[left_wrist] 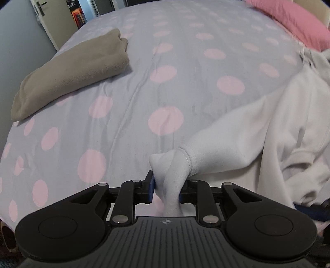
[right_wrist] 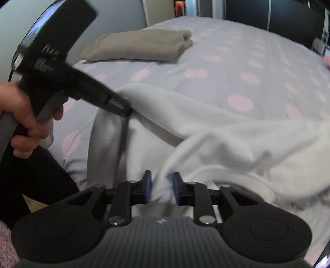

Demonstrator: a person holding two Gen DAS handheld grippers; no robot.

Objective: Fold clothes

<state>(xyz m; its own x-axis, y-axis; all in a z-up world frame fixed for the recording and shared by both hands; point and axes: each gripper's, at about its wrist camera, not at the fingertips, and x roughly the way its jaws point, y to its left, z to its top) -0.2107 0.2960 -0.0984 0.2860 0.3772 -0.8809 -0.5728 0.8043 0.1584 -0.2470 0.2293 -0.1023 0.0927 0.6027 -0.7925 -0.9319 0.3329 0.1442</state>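
A white sweatshirt (left_wrist: 257,132) lies crumpled on the right of the bed, one sleeve stretched toward me. My left gripper (left_wrist: 166,188) is shut on the cuff end of that sleeve (left_wrist: 175,165). In the right wrist view the same white sweatshirt (right_wrist: 216,134) spreads across the bed, and my right gripper (right_wrist: 162,188) is shut on a bunched fold of it near its collar. The left gripper (right_wrist: 121,107), held by a hand, reaches in from the upper left and grips the sweatshirt's far edge.
A folded taupe garment (left_wrist: 72,72) lies at the far left of the bed, also in the right wrist view (right_wrist: 140,44). The bedsheet (left_wrist: 165,61) is lilac with pink dots. A pink pillow (left_wrist: 299,22) sits at the far right. A door (left_wrist: 41,12) stands beyond.
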